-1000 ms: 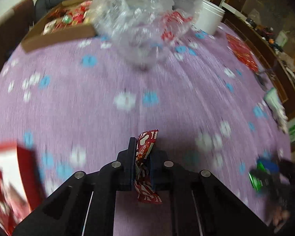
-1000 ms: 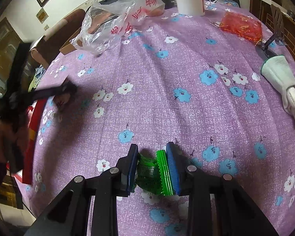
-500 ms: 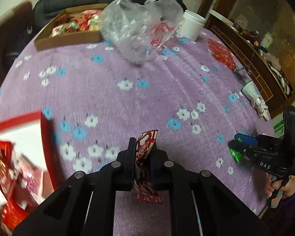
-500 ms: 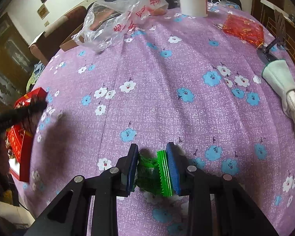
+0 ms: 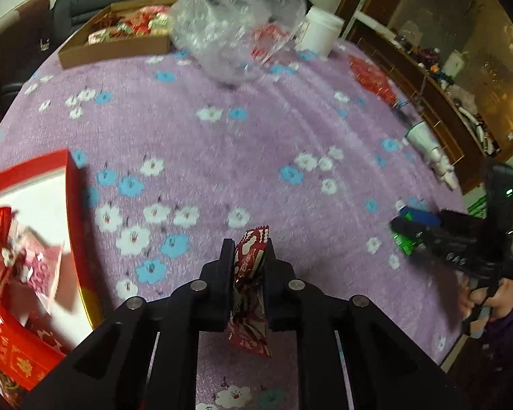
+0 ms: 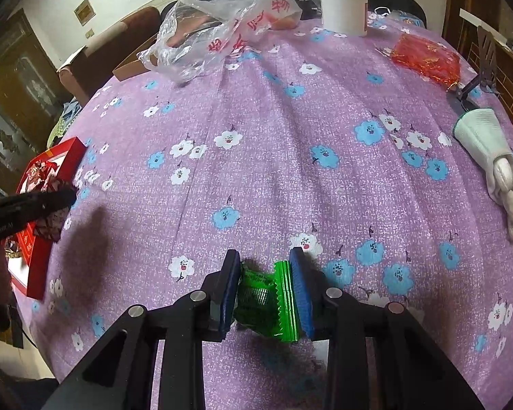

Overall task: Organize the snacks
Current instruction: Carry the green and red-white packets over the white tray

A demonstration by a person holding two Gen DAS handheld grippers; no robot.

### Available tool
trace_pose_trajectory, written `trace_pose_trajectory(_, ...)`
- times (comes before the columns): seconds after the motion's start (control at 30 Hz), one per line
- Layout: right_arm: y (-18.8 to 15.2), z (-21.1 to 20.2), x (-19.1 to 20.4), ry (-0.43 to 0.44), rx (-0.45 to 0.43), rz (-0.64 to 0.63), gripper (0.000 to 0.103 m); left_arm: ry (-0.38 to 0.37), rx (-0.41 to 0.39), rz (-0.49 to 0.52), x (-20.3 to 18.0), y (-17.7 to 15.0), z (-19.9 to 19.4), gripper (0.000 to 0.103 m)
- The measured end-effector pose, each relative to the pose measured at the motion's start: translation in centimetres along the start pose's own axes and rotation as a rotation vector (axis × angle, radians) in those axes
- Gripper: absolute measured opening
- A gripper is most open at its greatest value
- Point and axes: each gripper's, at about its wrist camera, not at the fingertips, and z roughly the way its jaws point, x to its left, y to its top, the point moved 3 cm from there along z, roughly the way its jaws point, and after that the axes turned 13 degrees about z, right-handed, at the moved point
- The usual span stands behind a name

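Observation:
My left gripper [image 5: 248,251] is shut on a red-and-white snack packet [image 5: 248,294] and holds it above the purple flowered tablecloth, just right of a red box [image 5: 73,212] that holds several red snack packets. My right gripper [image 6: 265,263] is shut on a green snack packet [image 6: 266,302] low over the cloth. In the left wrist view the right gripper [image 5: 407,229] is at the far right. In the right wrist view the left gripper [image 6: 63,196] hangs beside the red box [image 6: 37,266] at the far left.
At the far side stand a cardboard tray of snacks [image 5: 119,39], a clear plastic bag [image 6: 222,24] and a white jar [image 6: 343,8]. A red mesh pouch [image 6: 425,56] and a white glove [image 6: 492,157] lie at the right edge.
My left gripper has moved left with the red packet, close beside the red box. My right gripper has kept its hold on the green packet and barely shifted.

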Motion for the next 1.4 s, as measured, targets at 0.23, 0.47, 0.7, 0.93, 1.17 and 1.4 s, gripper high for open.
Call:
trace_pose_trajectory(0.23, -0.7, -0.1, 0.7, -0.036, -0.016, -0.048, 0.031, 0.053, 0.021, -0.032, 1.0, -1.1, 1.5, 0.011)
trace_pose_trajectory(0.47, -1.8, -0.3, 2.4, 0.042, 0.019, -0.037, 0.027, 0.111, 0.02, -0.025, 0.3, -1.3, -0.4, 0.01)
trace_pose_trajectory(0.7, -1.5, -0.9, 8.1, 0.161, 0.033, -0.119, 0.026, 0.285, -0.038, -0.02, 0.6, -1.0, -6.1, 0.01)
trace_pose_trajectory(0.93, -0.6, -2.2, 16.0, 0.283, 0.01, -0.247, 0.026, 0.418, -0.08, -0.066, 2.7, -2.4, -10.8, 0.01)
trace_pose_trajectory(1.17, -0.2, -3.2, 22.2, 0.369, -0.001, -0.355, 0.026, 0.513, -0.092, -0.152, 5.2, -4.5, -13.9, 0.01)
trace_pose_trajectory(1.4, -0.3, -3.3, 26.5, 0.424, 0.003, -0.436, 0.026, 0.565, -0.096, -0.208, 6.8, -6.1, -15.4, 0.01)
